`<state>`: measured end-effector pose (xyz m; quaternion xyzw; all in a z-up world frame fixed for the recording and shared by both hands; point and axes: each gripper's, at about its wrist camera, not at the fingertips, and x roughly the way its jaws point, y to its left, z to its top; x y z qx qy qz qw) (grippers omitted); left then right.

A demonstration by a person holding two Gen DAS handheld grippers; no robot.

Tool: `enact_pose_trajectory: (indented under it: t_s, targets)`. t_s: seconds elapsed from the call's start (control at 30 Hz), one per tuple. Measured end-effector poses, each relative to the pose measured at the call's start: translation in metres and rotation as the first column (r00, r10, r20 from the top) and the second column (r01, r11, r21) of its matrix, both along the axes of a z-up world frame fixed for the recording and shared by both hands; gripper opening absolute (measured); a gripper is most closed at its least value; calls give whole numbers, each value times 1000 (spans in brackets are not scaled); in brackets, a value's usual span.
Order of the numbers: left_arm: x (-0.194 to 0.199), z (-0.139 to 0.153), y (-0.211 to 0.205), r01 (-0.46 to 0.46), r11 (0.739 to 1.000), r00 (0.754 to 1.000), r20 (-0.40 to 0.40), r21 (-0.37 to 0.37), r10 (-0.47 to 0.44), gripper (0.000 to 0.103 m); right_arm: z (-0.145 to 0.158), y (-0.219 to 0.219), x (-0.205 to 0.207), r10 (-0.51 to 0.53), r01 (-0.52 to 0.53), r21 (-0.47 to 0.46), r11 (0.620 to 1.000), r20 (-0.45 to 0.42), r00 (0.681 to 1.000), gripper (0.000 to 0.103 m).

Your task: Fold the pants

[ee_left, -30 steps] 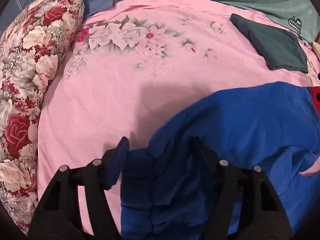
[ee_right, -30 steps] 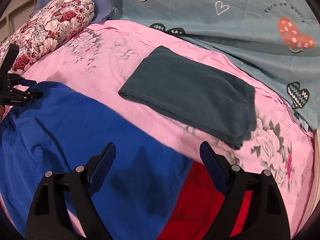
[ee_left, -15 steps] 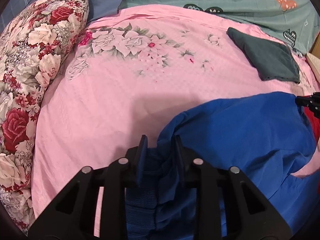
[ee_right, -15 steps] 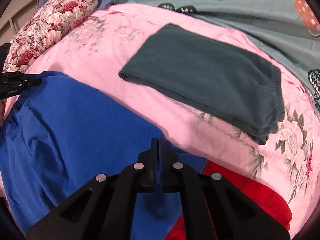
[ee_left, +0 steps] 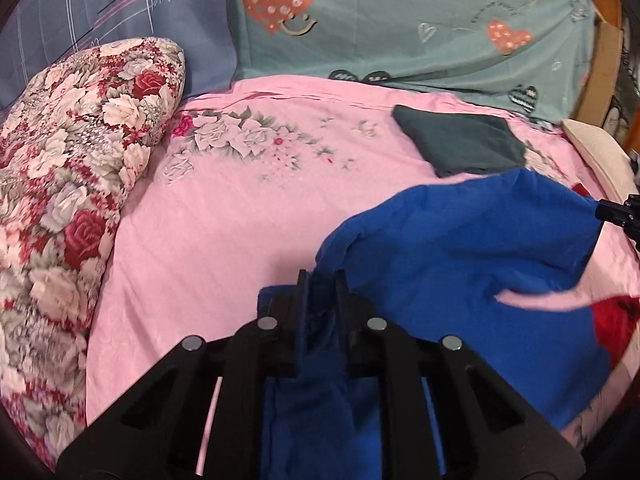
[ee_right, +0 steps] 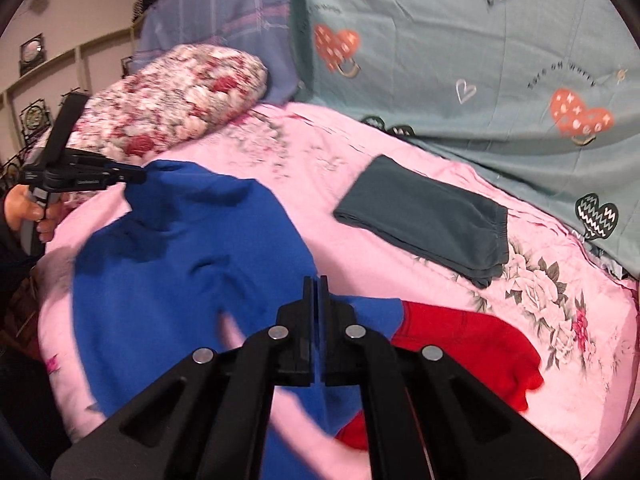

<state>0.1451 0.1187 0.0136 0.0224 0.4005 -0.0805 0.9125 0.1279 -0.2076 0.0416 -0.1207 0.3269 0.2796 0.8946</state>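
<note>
The blue pants (ee_left: 472, 240) are lifted off the pink bed sheet (ee_left: 224, 216) and hang between my two grippers. My left gripper (ee_left: 320, 280) is shut on one end of the blue pants, with bunched cloth between its fingers. My right gripper (ee_right: 316, 284) is shut on the other end of the blue pants (ee_right: 180, 264). In the right wrist view the left gripper (ee_right: 136, 176) shows at the far left, pinching the raised cloth. In the left wrist view the right gripper (ee_left: 600, 212) shows at the right edge.
A folded dark green garment (ee_right: 428, 216) lies on the sheet behind the pants. A red garment (ee_right: 472, 340) lies under the blue pants to the right. A floral pillow (ee_left: 72, 168) lies along the left. Teal and blue-grey bedding (ee_left: 420, 24) stands at the back.
Both grippers have closed on the blue pants and raised them off the sheet. The views now tilt up and show more of the bedding behind.
</note>
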Motion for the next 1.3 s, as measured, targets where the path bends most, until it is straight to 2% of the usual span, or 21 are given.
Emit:
enact_pose_trajectory:
  t_s: [0.1,0.2,0.27,0.33,0.37,0.4,0.43,0.47,0.5,0.53,0.67,0.77,0.87,0.9,0.93,0.97,1.0,1.03,1.07,1.2,1.3]
  targets:
    - [-42,-15,2,19,1000,999,-27,-9,-19,12,-10,3,-56,56,-55,7,998,-34,998,1]
    - [-77,-43,8,17,999,995,-99,-35,-21,12,-47,10,-98,102,-104,-7,995,-140,985,1]
    - [-93,-59,13,6,999,990,-138,-54,-13,16,-69,12,-110,88,-95,-29,995,-186,979,1]
    - [-105,-70,18,-8,997,988,-157,-77,-4,36,-80,12,-115,67,-74,-30,997,-202,977,1]
    - [-109,-70,18,-14,996,989,-148,-86,1,56,-80,12,-118,59,-64,-19,998,-198,978,5]
    - [-113,-68,18,-18,995,992,-129,-101,5,66,-76,12,-119,54,-57,-7,998,-186,981,5]
    - [-115,-64,16,-15,992,994,-111,-124,1,69,-72,12,-124,54,-54,5,999,-166,985,13]
    - [-117,-61,14,-9,989,995,-98,-150,-5,76,-69,13,-126,47,-46,9,999,-147,988,29]
    - [-117,-57,12,-6,983,996,-85,-181,-10,80,-65,14,-129,39,-38,12,999,-128,991,35]
    - [-115,-54,9,-4,978,997,-78,-209,-12,81,-63,16,-131,39,-37,18,999,-115,993,38]
    - [-102,-56,-2,-18,949,995,-95,-315,-13,81,-59,19,-141,2,-3,-5,1000,-63,998,38]
    - [-86,-64,-7,-46,930,991,-131,-364,-2,81,-61,24,-145,-30,29,-66,997,-12,999,38]
    - [-64,-82,-1,-122,886,975,-219,-447,24,77,-71,35,-143,1,-1,-107,994,-2,1000,38]
    - [-59,-86,1,-144,876,970,-240,-461,33,65,-76,40,-141,14,-14,-127,992,-1,1000,38]
    - [-55,-88,2,-152,873,968,-248,-464,36,58,-83,46,-137,33,-35,-152,988,-18,999,38]
    - [-52,-86,2,-148,866,968,-249,-478,28,38,-89,51,-133,51,-59,-168,984,-50,997,30]
    - [-50,-85,4,-146,856,968,-250,-496,21,18,-94,53,-129,68,-84,-170,982,-94,993,16]
    - [-49,-83,6,-147,846,969,-248,-512,18,13,-94,55,-126,69,-88,-181,980,-106,992,2]
    - [-50,-76,9,-142,840,973,-231,-523,21,10,-90,54,-126,69,-86,-177,980,-96,993,1]
    - [-63,-38,19,-113,856,990,-131,-504,53,10,-58,39,-125,44,-49,-100,994,-50,998,1]
    - [-77,-20,29,-101,865,994,-91,-491,64,10,-48,36,-139,77,-79,-87,993,-29,997,1]
